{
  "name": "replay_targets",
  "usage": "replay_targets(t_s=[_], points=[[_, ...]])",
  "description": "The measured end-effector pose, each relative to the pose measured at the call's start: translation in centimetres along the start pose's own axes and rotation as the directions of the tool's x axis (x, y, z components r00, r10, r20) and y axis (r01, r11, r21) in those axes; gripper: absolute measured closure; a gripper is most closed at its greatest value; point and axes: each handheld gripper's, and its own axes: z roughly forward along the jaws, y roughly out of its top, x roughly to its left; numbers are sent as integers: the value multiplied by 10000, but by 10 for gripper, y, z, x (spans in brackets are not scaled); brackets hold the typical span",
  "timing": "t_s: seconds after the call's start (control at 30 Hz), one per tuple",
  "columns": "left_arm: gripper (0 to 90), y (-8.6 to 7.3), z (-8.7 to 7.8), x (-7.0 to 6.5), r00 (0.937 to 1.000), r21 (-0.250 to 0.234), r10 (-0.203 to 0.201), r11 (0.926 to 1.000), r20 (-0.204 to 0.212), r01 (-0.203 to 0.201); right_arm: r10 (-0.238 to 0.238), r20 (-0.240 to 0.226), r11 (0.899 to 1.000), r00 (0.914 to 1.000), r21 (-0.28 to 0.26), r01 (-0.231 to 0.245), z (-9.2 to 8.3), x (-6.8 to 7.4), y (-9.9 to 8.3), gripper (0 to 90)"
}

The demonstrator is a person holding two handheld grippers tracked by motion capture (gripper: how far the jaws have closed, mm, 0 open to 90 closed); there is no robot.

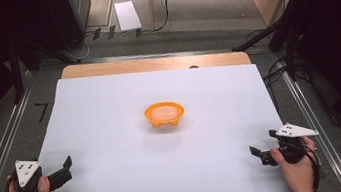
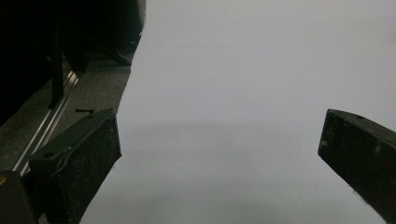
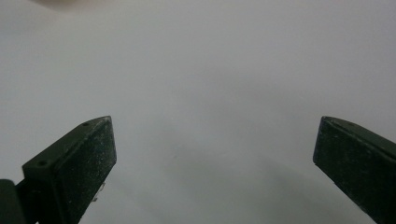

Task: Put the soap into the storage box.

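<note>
A: The orange bowl [image 1: 164, 114] sat near the middle of the white sheet [image 1: 113, 134] that covered the desk [image 1: 154, 64], well apart from both of our hands. We saw something pale and round lying inside it, though we could not tell what it was.

B: And our left hand-held gripper [image 1: 67, 167]?

A: We held it at the near left corner of the sheet, released, its jaws spread wide with nothing between them. In the left gripper view [image 2: 219, 140] the two black jaws stood far apart over bare white sheet, and the sheet's left edge ran just past the left jaw, with grey floor [image 2: 88, 93] beyond it.

B: What about the right hand-held gripper [image 1: 259, 153]?

A: That one was released too. We held it at the near right corner, pointing in towards the sheet. In the right gripper view [image 3: 215, 140] its jaws stood wide apart above plain white sheet, gripping nothing.

B: So the bowl was untouched?

A: Yes. It stood upright by itself between the two of them, farther up the desk, with open sheet on every side.
</note>
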Motion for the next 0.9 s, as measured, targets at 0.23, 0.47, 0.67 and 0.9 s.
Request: replay_targets(t_s=[0.23, 0.47, 0.67, 0.9], points=[[0, 0, 0, 0, 10000, -11, 1, 10000, -6, -1, 345, 200, 9990, 9992, -280, -339, -11, -8, -13, 0], [0, 0, 0, 1, 10000, -14, -61, 10000, -58, 61, 796, 571, 9942, 9952, -770, -751, -27, -17, -29, 0], [0, 0, 0, 1, 10000, -9, -66, 10000, -45, 66, 1359, 881, 9810, 9868, -1515, -1215, -40, -23, -40, 0], [0, 0, 0, 1, 9999, 10, -97, 10000, -46, 97, 1566, 1167, 9750, 9807, -1765, -1347, -46, -29, -46, 0]])
